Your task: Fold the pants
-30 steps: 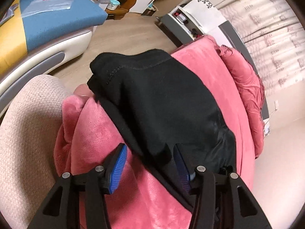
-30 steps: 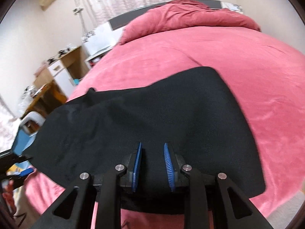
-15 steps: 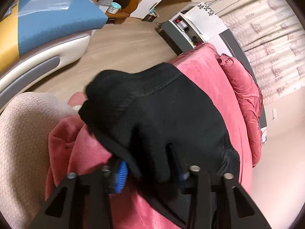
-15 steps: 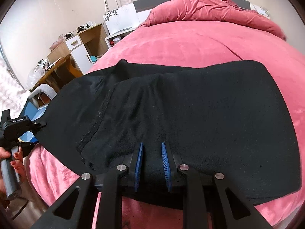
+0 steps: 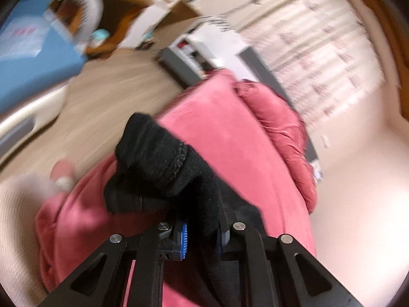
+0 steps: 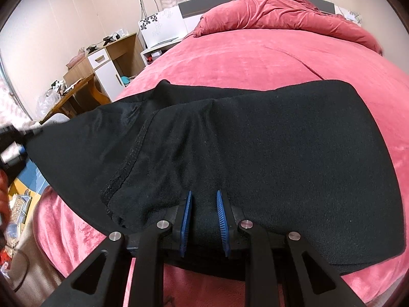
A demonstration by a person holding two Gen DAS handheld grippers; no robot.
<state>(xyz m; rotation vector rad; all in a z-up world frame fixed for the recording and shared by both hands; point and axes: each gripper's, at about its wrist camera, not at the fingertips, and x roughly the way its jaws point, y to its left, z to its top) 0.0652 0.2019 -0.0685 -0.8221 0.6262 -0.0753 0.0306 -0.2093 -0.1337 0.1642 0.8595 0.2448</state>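
Note:
The black pants [image 6: 255, 148] lie across the near part of a pink bed [image 6: 255, 51]. My right gripper [image 6: 204, 202] is shut on their near edge, with black cloth between its blue pads. My left gripper [image 5: 200, 232] is shut on a bunched hem end of the pants [image 5: 158, 158] and holds it lifted above the bed's edge. In the right wrist view the left gripper [image 6: 12, 145] shows at the far left, with the pants stretched up to it. The left wrist view is blurred by motion.
A pink duvet [image 6: 281, 12] is heaped at the head of the bed. A wooden desk and white cabinet [image 6: 102, 61] stand to the left of the bed. A blue mat [image 5: 30, 58] and wood floor [image 5: 115, 102] lie beyond the bed's edge. A beige cover [image 5: 15, 230] is at near left.
My left gripper closed on the pants' end, then lifted it and bunched it up. The cloth folded over itself toward the right. My right gripper kept its hold.

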